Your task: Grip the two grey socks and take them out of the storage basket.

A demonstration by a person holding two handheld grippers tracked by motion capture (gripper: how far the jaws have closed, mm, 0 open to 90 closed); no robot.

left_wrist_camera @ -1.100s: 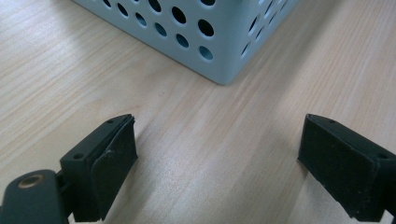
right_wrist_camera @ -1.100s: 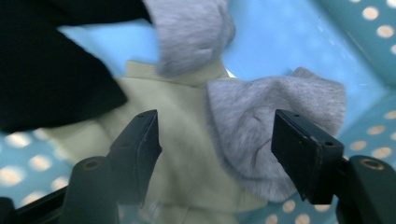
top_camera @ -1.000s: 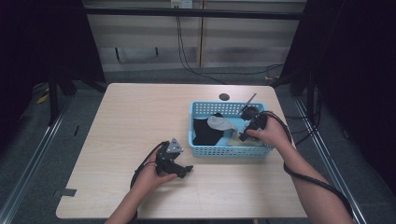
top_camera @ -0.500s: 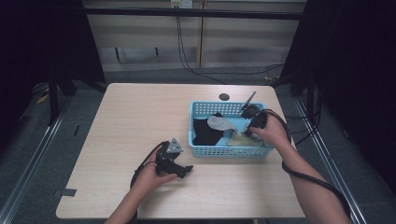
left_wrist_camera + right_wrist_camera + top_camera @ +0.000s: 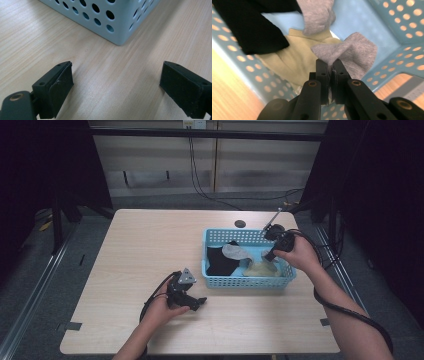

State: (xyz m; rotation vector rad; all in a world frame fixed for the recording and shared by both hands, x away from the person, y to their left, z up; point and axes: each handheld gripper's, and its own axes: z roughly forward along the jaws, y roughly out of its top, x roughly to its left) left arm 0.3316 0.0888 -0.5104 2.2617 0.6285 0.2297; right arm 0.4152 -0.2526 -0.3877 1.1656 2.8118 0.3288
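A light blue perforated basket (image 5: 215,281) stands on the right half of the wooden table (image 5: 150,245). In it lie a black cloth (image 5: 219,261), a beige cloth (image 5: 260,269) and a grey sock (image 5: 234,251). My right gripper (image 5: 270,255) hangs over the basket's right end. In the right gripper view it (image 5: 330,67) is shut on a fold of a second grey sock (image 5: 355,52), lifted above the beige cloth (image 5: 294,62). My left gripper (image 5: 199,302) rests on the table in front of the basket. Its jaws (image 5: 116,80) stand wide open with nothing between them, facing the basket's corner (image 5: 120,25).
A small dark round disc (image 5: 240,223) sits on the table behind the basket. Bare wood stretches across the table's left half and along its front edge. Cables trail from both grippers. Dark frames and floor surround the table.
My right hand has risen a little over the basket's right end, drawing the grey sock up with it. The left gripper has stayed where it was.
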